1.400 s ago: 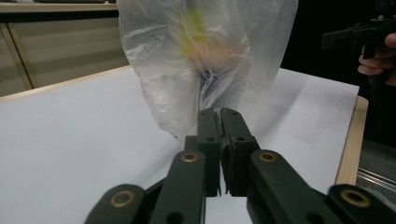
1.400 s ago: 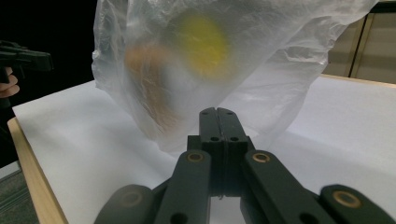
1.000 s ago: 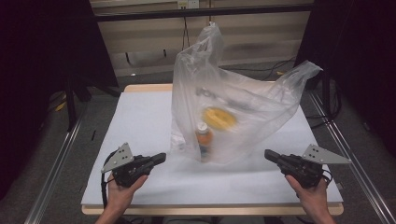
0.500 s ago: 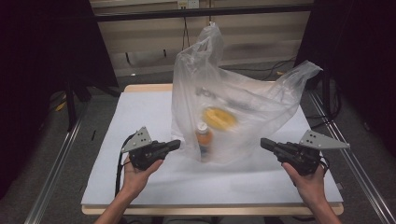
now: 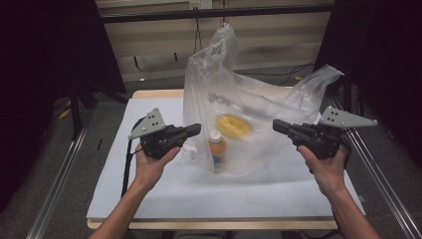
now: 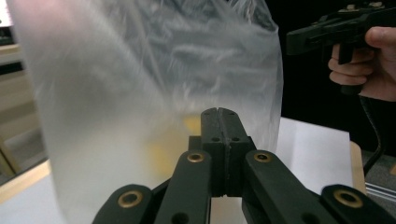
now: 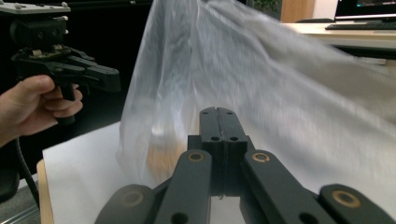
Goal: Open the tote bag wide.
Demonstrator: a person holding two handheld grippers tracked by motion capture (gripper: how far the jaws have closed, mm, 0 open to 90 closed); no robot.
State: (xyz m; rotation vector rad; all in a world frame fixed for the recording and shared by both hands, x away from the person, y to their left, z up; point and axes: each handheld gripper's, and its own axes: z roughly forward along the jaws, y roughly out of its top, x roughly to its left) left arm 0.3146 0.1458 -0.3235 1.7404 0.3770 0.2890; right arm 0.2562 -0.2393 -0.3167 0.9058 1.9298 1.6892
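Both grippers, left (image 5: 195, 130) and right (image 5: 276, 124), jaws closed and empty, flank the upright plastic bag (image 5: 239, 99) mid-frame, roughly equally near.

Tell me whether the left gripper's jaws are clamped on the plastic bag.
No. The left gripper has its jaws shut together on nothing, just short of the plastic bag.

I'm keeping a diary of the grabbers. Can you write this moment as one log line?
left gripper: shut, empty, beside bag | right gripper: shut, empty, beside bag | clear plastic bag: upright on table, holds orange bottle, yellow round thing
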